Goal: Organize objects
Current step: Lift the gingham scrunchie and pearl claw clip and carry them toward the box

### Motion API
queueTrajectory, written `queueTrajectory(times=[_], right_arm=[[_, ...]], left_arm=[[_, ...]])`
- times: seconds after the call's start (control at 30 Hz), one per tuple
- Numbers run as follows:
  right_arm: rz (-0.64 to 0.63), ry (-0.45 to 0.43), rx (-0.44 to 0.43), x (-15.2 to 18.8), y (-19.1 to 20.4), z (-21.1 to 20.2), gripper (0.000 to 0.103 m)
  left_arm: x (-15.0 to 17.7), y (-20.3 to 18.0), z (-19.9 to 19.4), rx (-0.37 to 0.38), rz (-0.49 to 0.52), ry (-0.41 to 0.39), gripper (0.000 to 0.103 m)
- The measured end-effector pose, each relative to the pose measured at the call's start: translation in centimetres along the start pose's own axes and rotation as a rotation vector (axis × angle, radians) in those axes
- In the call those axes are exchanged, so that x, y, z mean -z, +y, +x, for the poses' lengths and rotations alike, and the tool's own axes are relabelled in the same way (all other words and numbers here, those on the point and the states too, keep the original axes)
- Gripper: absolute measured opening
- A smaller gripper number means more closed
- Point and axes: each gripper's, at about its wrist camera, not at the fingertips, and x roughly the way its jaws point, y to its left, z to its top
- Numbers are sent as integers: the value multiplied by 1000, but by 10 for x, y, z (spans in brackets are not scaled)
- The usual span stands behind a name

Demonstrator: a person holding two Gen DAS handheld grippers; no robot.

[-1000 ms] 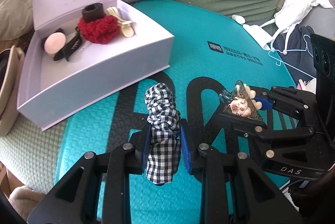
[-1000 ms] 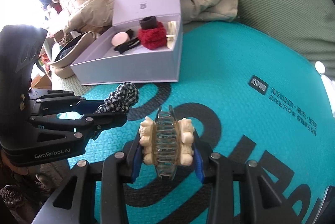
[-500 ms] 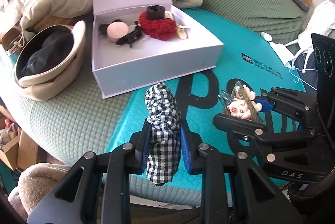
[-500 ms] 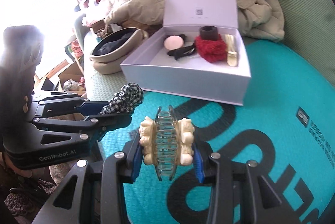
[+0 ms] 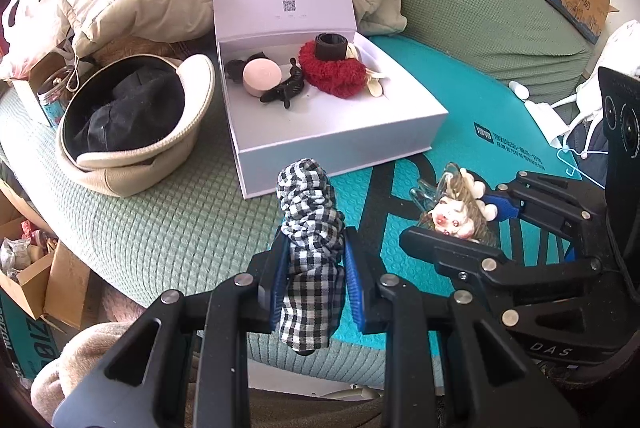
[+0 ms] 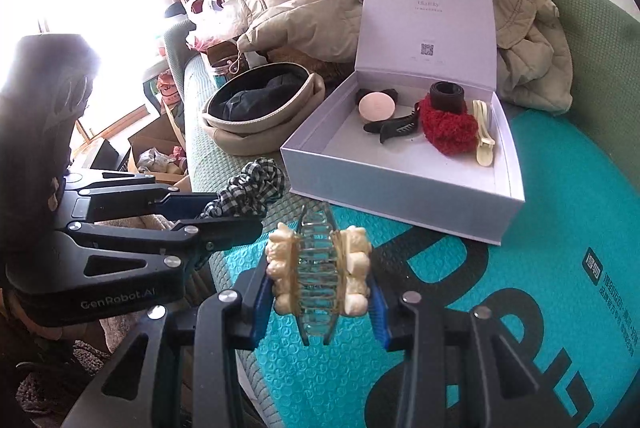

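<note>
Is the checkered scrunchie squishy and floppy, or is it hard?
Probably squishy: the checkered scrunchie bunches into soft folds between the left gripper's fingers. Likely floppy too, since its loose end droops below them. It looks light, and fabric shouldn't slip much or break.

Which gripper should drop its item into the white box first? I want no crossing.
Probably left: the left gripper, with the checked scrunchie, sits nearer the white box than the right gripper with its claw clip.

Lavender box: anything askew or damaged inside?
Nothing stands out. The open lavender cardboard box sits flat, lid upright; the fuzzy red scrunchie, pink round compact and black claw clip lie loose at the back, none damaged.
</note>
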Motion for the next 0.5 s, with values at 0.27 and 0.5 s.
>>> queueTrajectory(times=[0.27,0.5], right_arm=[[1,-6,21,-16,4,4,40],[-5,-21,43,-38,5,10,40]], left_arm=[[-21,8,-3,15,26,-8,24],[-44,22,-4,15,48,-19,24]])
